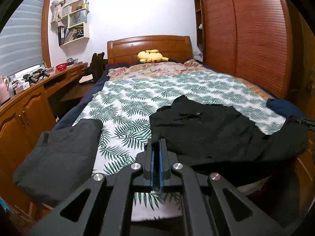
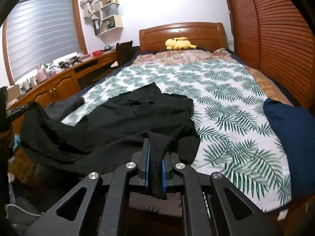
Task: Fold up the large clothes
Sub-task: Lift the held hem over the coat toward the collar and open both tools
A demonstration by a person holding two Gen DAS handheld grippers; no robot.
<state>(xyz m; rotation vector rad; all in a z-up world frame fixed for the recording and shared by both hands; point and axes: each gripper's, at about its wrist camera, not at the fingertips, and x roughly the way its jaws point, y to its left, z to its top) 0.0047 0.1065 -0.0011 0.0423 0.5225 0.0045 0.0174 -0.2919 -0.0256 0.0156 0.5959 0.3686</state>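
A black garment (image 2: 126,118) lies on a white sheet (image 2: 226,108) with green fern-leaf print, beside a yellow plush (image 2: 179,43).
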